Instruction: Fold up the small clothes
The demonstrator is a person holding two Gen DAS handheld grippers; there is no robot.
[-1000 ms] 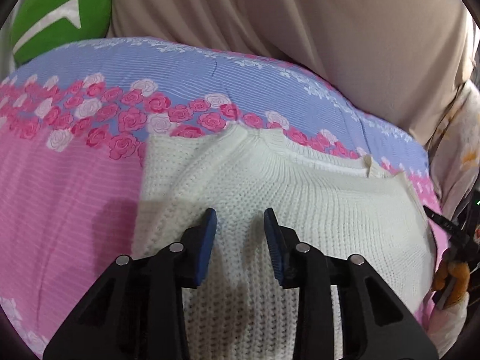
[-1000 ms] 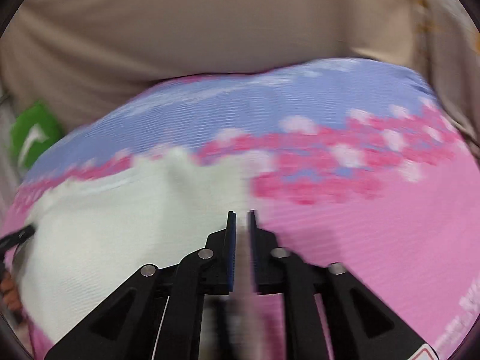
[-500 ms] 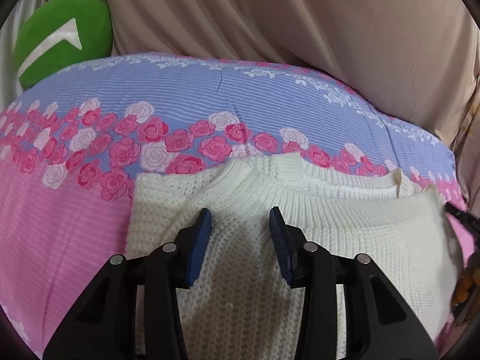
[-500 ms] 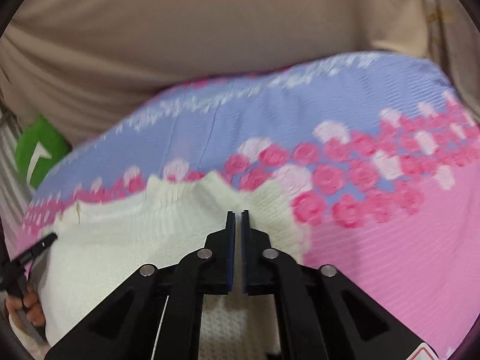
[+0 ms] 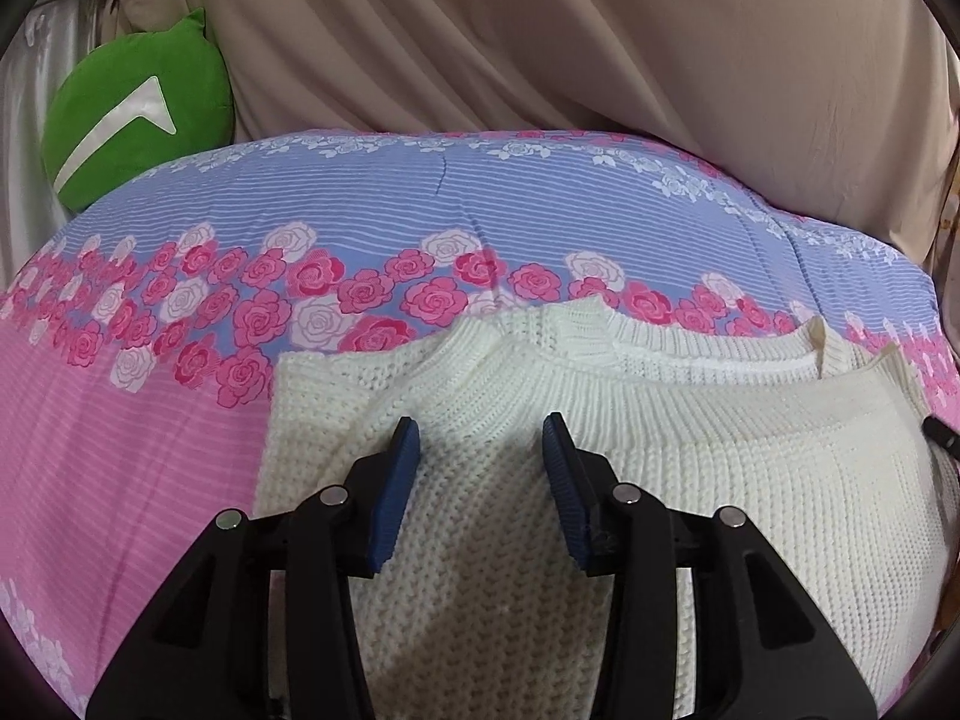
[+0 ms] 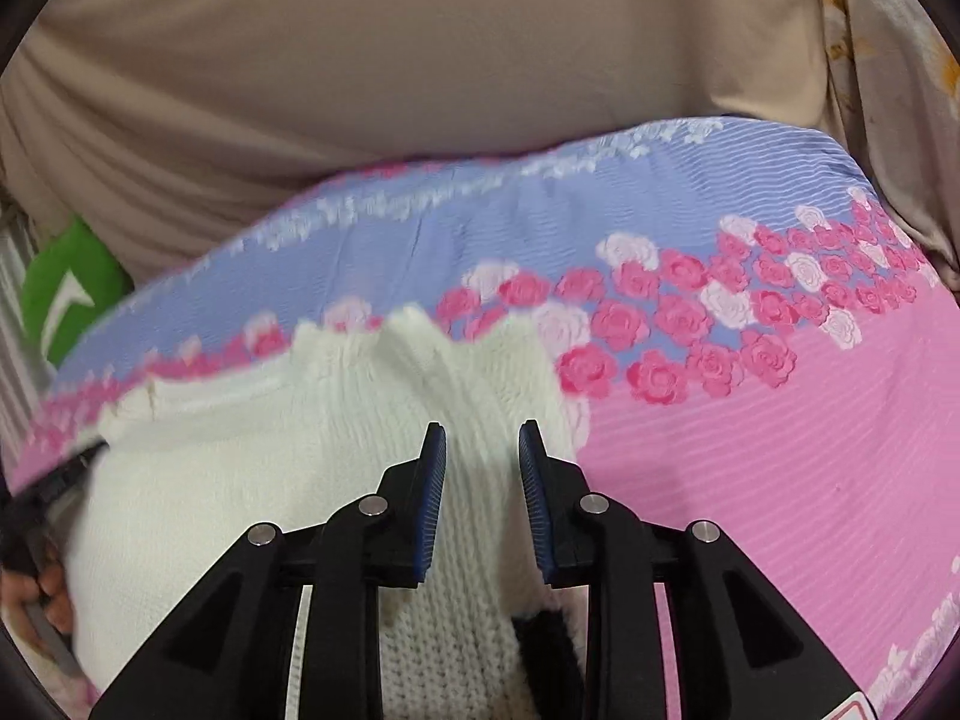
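Note:
A cream knitted sweater [image 5: 720, 456] lies folded on the flowered bedspread [image 5: 360, 228], its ribbed neckline toward the far side. My left gripper [image 5: 480, 438] hovers over the sweater's left part, its blue-padded jaws opening with only flat knit below them, nothing pinched. In the right wrist view the same sweater [image 6: 252, 456] fills the lower left. My right gripper [image 6: 480, 444] is over its right edge, jaws opening, the knit showing in the gap and no pad pressing on it. A dark patch [image 6: 543, 630] shows on the sweater under the right finger.
A green plush cushion [image 5: 132, 108] leans at the bed's far left against a beige curtain [image 5: 540, 48]. The pink and blue bedspread [image 6: 780, 450] stretches to the right of the sweater. A hand [image 6: 36, 594] holding the other gripper shows at the right wrist view's left edge.
Both grippers' jaws have widened; the right was nearly shut before. Both views have shifted so the sweater sits lower and nearer, and the right gripper has moved from beside its edge to over it.

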